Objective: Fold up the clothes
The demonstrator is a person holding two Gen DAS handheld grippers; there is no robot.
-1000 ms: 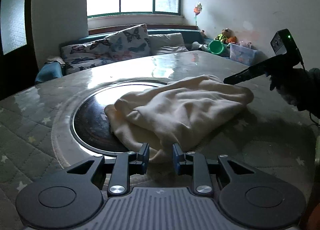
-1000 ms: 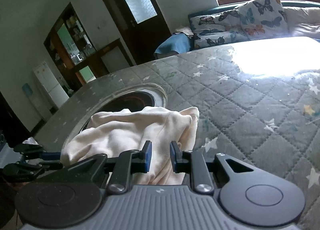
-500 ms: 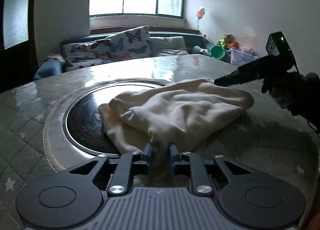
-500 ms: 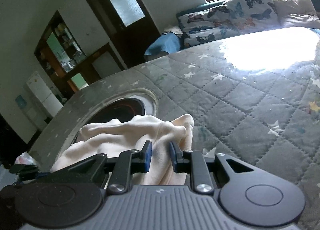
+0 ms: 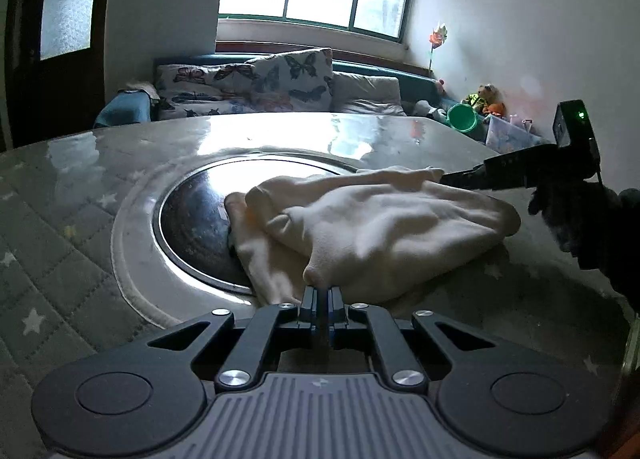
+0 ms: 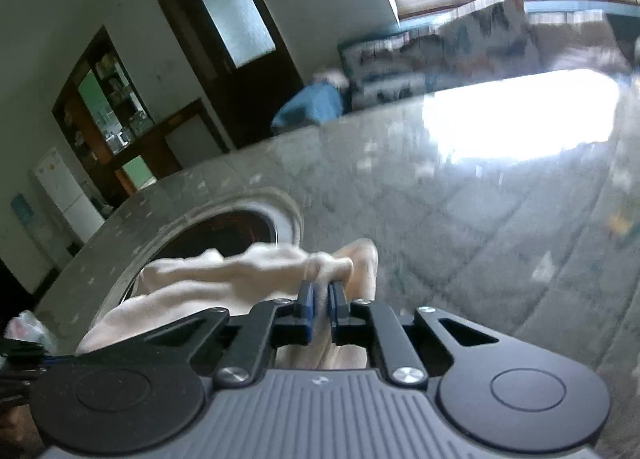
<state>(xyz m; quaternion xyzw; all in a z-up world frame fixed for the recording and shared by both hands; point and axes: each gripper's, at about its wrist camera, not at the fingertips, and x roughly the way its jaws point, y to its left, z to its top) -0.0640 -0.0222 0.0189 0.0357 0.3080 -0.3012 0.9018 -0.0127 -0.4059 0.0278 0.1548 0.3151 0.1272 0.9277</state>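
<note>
Left gripper (image 5: 321, 293): we see our two fingers pressed together on a pinch of the cloth's near edge.
Cloth (image 5: 384, 231): a cream garment, bunched in loose folds, lying partly over the round plate and partly on the counter.
Right gripper (image 5: 460, 178): we see it from the side at the cloth's far right corner, its tip touching the fabric; we cannot tell how its fingers stand.
Round plate (image 5: 192, 215): a dark, glossy disc with a metal ring, set into the counter.
Counter (image 5: 60, 227): covered in grey quilted fabric with pale stars.
Sofa (image 5: 280, 79): behind the counter, under the window, with butterfly cushions.
</note>
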